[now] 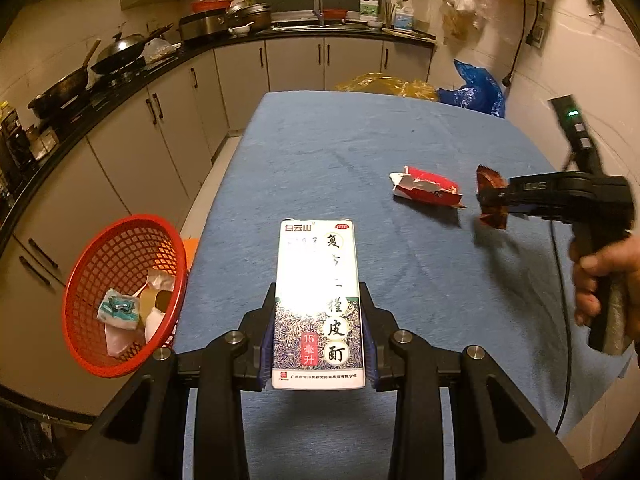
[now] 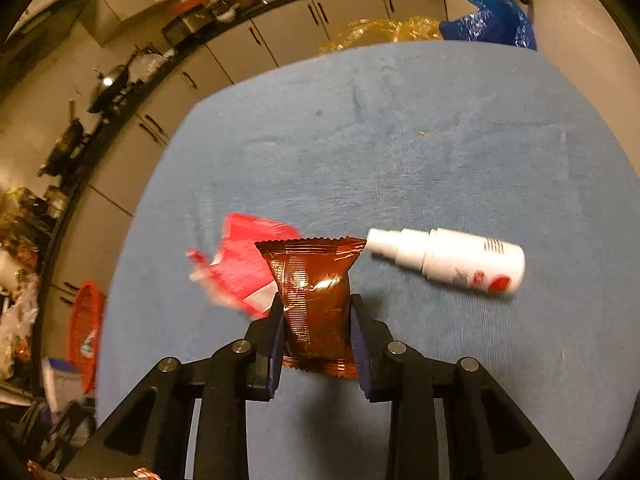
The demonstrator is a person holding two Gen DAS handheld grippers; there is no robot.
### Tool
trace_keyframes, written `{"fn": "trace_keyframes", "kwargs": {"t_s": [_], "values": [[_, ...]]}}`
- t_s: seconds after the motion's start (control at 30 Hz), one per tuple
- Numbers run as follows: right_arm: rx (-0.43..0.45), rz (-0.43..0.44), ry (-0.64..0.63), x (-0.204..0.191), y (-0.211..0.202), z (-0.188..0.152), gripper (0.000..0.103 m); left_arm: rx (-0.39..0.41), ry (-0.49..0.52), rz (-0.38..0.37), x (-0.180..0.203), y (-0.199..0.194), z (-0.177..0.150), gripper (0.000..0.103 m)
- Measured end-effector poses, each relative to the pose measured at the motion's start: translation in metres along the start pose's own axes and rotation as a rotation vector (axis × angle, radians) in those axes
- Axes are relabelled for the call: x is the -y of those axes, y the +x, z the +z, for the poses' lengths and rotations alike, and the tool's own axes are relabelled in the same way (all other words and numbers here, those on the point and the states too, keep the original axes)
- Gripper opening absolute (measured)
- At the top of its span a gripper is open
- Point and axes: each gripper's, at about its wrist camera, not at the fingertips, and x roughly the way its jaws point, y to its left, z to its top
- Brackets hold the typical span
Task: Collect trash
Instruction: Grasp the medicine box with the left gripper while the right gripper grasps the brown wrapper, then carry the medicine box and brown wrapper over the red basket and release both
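Observation:
My left gripper (image 1: pixel 318 304) is shut on a white medicine box (image 1: pixel 318 300) with printed characters, held above the blue tablecloth (image 1: pixel 320 152). A red mesh basket (image 1: pixel 120 296) with several scraps in it hangs off the table's left edge. My right gripper (image 2: pixel 316 316) is shut on a brown foil snack wrapper (image 2: pixel 316 300); in the left wrist view the same wrapper (image 1: pixel 490 196) shows at that gripper's tips on the right, held by a hand (image 1: pixel 600 280). A torn red carton (image 1: pixel 426 190) lies on the cloth, also visible as the carton (image 2: pixel 244 264) behind the wrapper. A white spray bottle (image 2: pixel 452 258) lies on its side to the right.
Kitchen cabinets and a counter with pans (image 1: pixel 116 56) run along the left and far side. Yellow (image 1: pixel 384 84) and blue plastic bags (image 1: pixel 476 88) sit beyond the table's far edge. A black cable (image 1: pixel 564 320) hangs by the right hand. Clutter fills the floor at left (image 2: pixel 24 300).

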Motion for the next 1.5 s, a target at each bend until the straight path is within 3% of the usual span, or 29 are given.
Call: {"fn": "trace_keyframes", "kwargs": {"t_s": [0.3,0.53,1.5], "values": [[0.061,0.12,-0.133,-0.055,-0.076,-0.057,0.032,0.034,0.024,-0.018,0.006,-0.01,0.007,0.033],[0.102,0.12,-0.238,-0.077,-0.107,-0.082,0.032,0.072,0.048,-0.009,0.006,-0.027,0.015,0.033],[0.11,0.21,-0.322,-0.129,-0.102,-0.076,0.032,0.135,-0.016,0.093,-0.036,-0.073,0.01,0.033]]}}
